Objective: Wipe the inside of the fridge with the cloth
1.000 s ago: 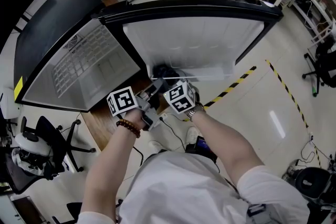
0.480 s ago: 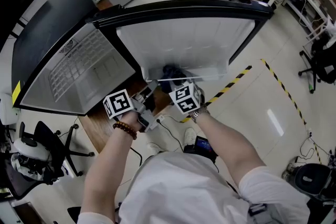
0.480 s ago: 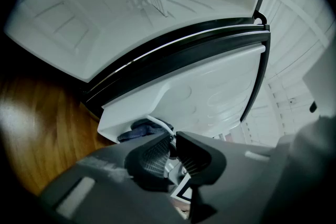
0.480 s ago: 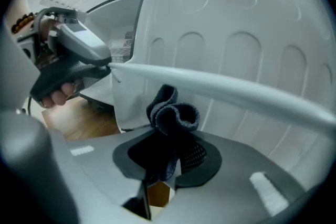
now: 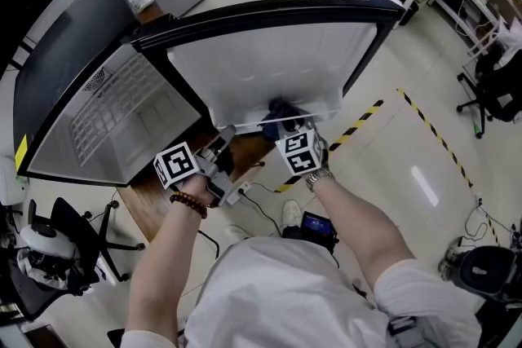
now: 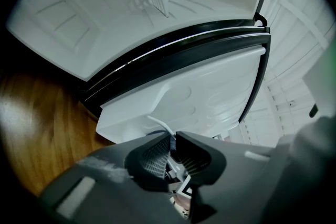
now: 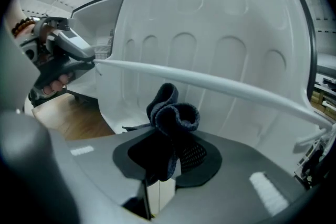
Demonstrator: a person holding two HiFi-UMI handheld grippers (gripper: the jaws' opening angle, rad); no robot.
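Cloth (image 7: 172, 112) is clamped in the right gripper (image 7: 170, 157), door rail (image 7: 210, 81) pinched in the left gripper (image 6: 172, 147). Firm, overlapping strokes across the fridge door liner (image 7: 210, 23) are advised.

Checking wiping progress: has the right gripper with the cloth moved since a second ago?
Yes. In the head view the right gripper has slid rightward along the fridge door rail, from near its left end toward the middle.
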